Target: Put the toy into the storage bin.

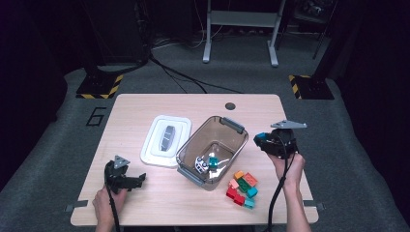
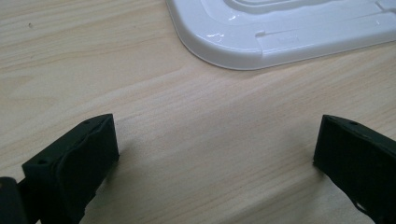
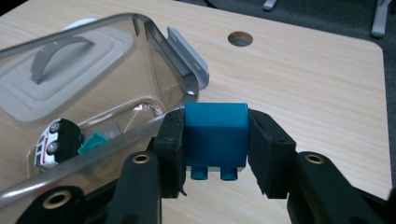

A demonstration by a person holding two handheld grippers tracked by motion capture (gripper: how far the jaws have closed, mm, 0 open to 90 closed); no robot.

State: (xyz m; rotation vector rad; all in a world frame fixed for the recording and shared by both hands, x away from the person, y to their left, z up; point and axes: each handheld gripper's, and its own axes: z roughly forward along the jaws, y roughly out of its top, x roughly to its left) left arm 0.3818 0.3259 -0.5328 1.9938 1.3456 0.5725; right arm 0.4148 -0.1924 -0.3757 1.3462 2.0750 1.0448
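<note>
My right gripper [image 1: 265, 141] is shut on a blue brick [image 3: 215, 134], studs pointing back toward the camera, held in the air just right of the clear plastic bin [image 1: 191, 145]. In the right gripper view the bin's rim [image 3: 112, 135] lies just left of the brick. Inside the bin lie a small toy car [image 3: 57, 142] and a teal brick [image 3: 95, 142]. My left gripper [image 1: 138, 181] rests at the table's near left, open, with bare wood between its jaws [image 2: 215, 163]. A heap of coloured bricks [image 1: 243, 188] lies by the bin's near right.
The bin's white lid [image 1: 166, 140] with a grey handle lies flat left of the bin; its corner [image 2: 261, 42] shows ahead of my left gripper. A cable hole [image 1: 230, 106] is at the table's far edge. Desk legs and cables stand on the floor beyond.
</note>
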